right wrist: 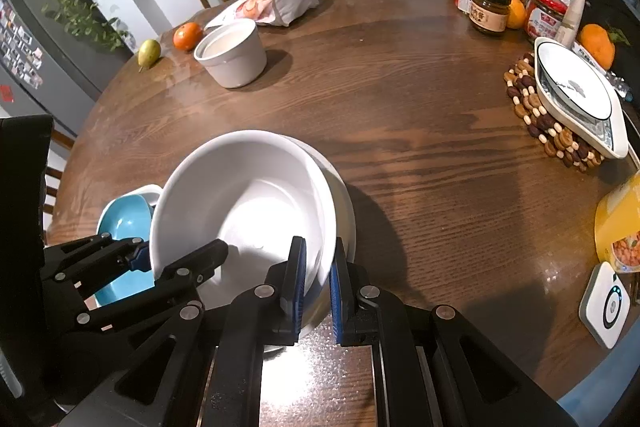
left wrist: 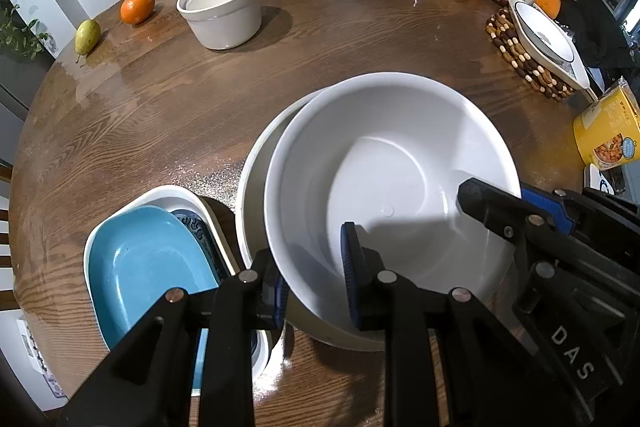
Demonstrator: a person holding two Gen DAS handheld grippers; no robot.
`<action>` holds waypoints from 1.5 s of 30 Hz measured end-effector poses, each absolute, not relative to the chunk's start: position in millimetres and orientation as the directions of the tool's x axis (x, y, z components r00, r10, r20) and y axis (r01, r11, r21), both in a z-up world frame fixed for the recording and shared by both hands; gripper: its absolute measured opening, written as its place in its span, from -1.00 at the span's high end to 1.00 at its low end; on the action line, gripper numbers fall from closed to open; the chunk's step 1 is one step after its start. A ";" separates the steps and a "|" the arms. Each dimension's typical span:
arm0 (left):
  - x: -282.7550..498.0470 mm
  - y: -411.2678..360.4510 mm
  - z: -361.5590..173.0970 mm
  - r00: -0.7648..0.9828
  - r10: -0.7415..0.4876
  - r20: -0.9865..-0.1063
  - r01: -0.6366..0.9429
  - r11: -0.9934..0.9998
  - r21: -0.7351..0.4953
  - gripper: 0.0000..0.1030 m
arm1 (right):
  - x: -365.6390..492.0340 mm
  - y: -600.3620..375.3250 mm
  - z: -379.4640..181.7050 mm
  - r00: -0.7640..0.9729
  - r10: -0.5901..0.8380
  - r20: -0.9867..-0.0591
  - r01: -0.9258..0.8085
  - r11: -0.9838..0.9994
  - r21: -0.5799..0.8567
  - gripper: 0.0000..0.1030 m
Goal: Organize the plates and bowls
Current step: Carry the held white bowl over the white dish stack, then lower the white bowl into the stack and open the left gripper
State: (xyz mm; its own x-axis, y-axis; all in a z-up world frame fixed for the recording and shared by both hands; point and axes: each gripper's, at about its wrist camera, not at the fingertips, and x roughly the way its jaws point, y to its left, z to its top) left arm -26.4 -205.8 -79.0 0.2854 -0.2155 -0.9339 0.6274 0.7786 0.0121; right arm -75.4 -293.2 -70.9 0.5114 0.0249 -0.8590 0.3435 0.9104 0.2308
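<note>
A large white bowl (left wrist: 400,163) (right wrist: 240,195) sits tilted inside a second white bowl (left wrist: 252,203) (right wrist: 346,211) near the table's front edge. My left gripper (left wrist: 314,283) is shut on the top bowl's near-left rim, one pad inside, one outside. My right gripper (right wrist: 318,287) is shut on the same bowl's near-right rim. Each gripper shows in the other's view, the right one (left wrist: 516,211) and the left one (right wrist: 144,259). A blue dish (left wrist: 148,263) (right wrist: 124,219) lies in a white tray (left wrist: 192,199) to the left.
A white ceramic pot (left wrist: 222,7) (right wrist: 232,53) stands at the back left beside an orange (left wrist: 137,6) and a pear (left wrist: 86,35). A white blue-rimmed plate (left wrist: 544,35) (right wrist: 576,91) rests on a beaded trivet (right wrist: 540,115) at the right. Jars and bottles (right wrist: 490,7) crowd the back right.
</note>
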 end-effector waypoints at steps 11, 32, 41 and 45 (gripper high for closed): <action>-29.6 -205.6 -75.1 0.288 -0.225 -0.931 0.630 0.776 0.007 0.56 | -77.6 -292.6 -67.2 0.515 0.018 -0.857 0.354 0.906 0.232 0.76; -30.6 -197.6 -63.5 0.309 -0.252 -0.917 0.623 0.782 -0.005 0.47 | -85.3 -290.2 -58.9 0.535 -0.007 -0.845 0.370 0.901 0.226 0.45; -29.5 -191.0 -52.3 0.325 -0.275 -0.905 0.617 0.787 -0.018 0.28 | -89.2 -288.4 -53.9 0.549 -0.002 -0.836 0.369 0.898 0.240 0.43; -30.0 -188.4 -42.8 0.337 -0.295 -0.894 0.613 0.789 -0.030 0.16 | -91.0 -289.0 -50.8 0.558 -0.003 -0.830 0.371 0.895 0.246 0.41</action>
State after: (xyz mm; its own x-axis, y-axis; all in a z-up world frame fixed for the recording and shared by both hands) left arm -30.0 -188.4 -42.8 0.3366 -0.2951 -0.8942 0.6132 0.7894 -0.0297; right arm -91.0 -289.0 -50.8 0.5580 -0.0033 -0.8298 0.3710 0.8955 0.2459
